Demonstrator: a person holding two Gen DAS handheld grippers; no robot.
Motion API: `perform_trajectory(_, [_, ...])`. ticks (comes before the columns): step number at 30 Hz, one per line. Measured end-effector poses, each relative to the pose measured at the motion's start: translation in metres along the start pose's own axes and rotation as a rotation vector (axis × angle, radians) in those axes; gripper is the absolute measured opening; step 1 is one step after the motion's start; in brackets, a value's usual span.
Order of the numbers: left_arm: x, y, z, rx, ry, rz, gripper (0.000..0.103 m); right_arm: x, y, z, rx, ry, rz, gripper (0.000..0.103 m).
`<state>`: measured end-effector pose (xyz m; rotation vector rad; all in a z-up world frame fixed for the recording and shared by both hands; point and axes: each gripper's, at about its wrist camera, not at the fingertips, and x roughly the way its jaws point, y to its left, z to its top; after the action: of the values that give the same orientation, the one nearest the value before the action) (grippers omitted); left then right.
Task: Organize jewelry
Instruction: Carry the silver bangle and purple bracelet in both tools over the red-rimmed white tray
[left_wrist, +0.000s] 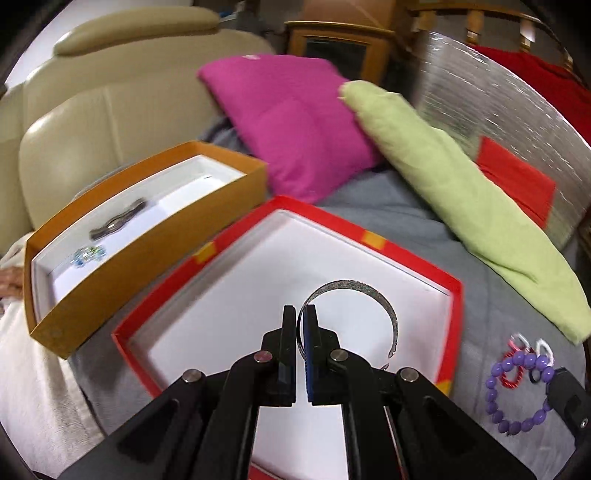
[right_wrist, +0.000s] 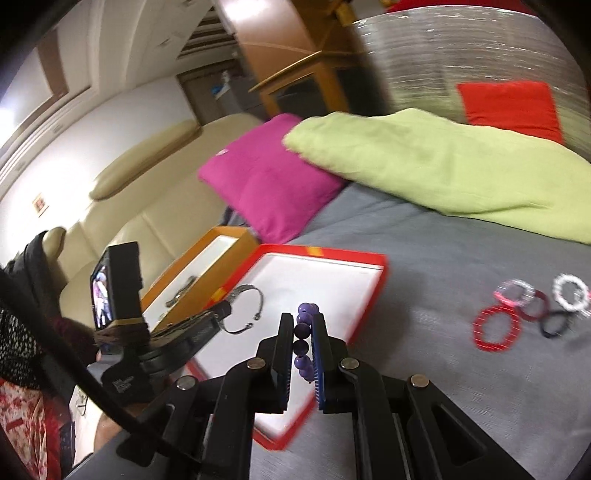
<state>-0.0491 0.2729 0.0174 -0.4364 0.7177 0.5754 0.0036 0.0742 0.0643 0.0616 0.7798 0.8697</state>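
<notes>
Over the grey bed, my left gripper (left_wrist: 301, 314) clamps a cuff (left_wrist: 369, 306) and my right gripper (right_wrist: 303, 321) clamps purple beads (right_wrist: 306, 332); either could slip outside the red box (left_wrist: 456, 295).

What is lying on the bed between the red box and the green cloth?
Nothing: only bare grey sheet lies between the red box and the green cloth. The right wrist view shows it best; the loose bracelets lie further right.
</notes>
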Motion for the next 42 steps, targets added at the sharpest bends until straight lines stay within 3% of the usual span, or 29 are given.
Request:
perform_trajectory(7, [0.014, 0.016, -0.001, -0.052, 0.039, 0.047, 0.003, 0.051, 0.025, 0.002, -0.04, 0.078, 0.039, 0.01])
perform_trajectory(15, [0.037, 0.032, -0.001, -0.101, 0.083, 0.07, 0.004, 0.094, 0.018, -0.002, 0.001, 0.15, 0.072, 0.01])
perform_trajectory(22, [0.046, 0.029, -0.003, -0.078, 0.1, 0.079, 0.004, 0.121, 0.012, -0.003, -0.005, 0.181, 0.039, 0.01])
perform_trajectory(32, [0.064, 0.024, -0.009, -0.081, 0.149, 0.096, 0.004, 0.129, -0.003, -0.005, -0.001, 0.188, -0.02, 0.01])
perform_trajectory(42, [0.065, 0.025, -0.008, -0.086, 0.141, 0.104, 0.004, 0.131, -0.004, -0.007, -0.015, 0.204, -0.048, 0.01])
